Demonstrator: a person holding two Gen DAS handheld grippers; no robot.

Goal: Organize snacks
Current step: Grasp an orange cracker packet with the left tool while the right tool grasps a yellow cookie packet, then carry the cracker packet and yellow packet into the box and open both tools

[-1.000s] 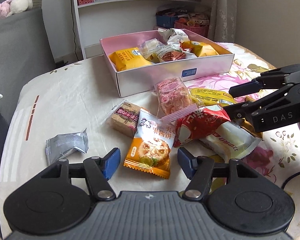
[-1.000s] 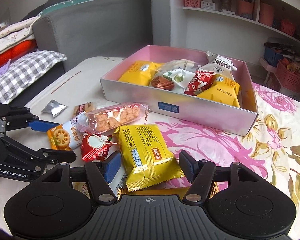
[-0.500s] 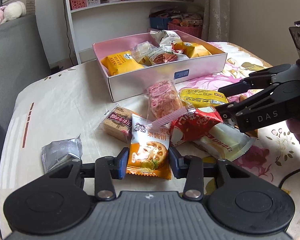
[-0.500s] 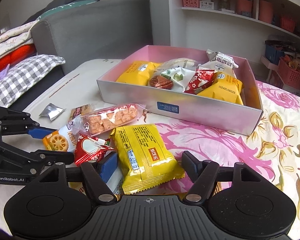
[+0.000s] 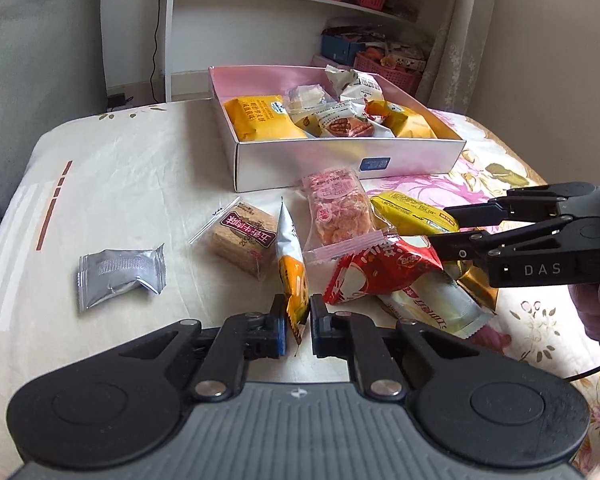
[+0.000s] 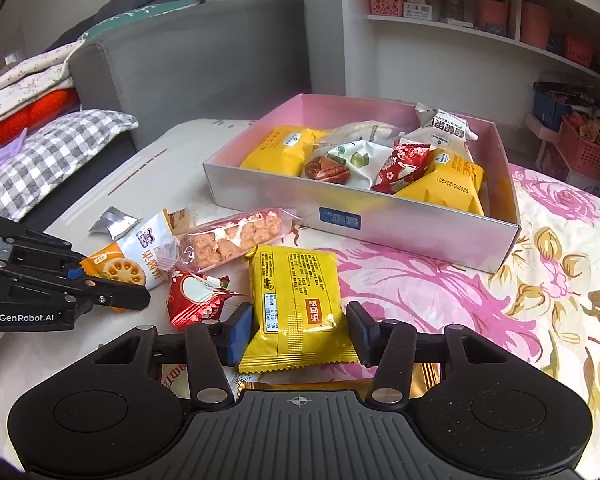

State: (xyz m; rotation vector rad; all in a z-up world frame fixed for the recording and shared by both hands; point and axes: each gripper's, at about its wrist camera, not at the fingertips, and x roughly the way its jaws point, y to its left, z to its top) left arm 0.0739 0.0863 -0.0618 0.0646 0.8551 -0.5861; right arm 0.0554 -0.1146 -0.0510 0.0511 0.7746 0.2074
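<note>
Now two snack packets are being taken from the tabletop, one by each hand-held gripper.

By the left hand-held gripper [image 5: 298, 326] the orange-and-white biscuit packet [image 5: 290, 268] is pinched shut at its near sealed end and tipped on edge; around the yellow packet [image 6: 296, 300] the right hand-held gripper [image 6: 298, 332] is seen with jaws closing, the packet's near end between them. Both wrappers are judged light, soft, crinkly and slippery, with brittle contents; hold is best taken at a crimped seam. Just beyond, the pink-lined box [image 6: 416, 232] is seen part filled, other packets lying loose before it.
</note>
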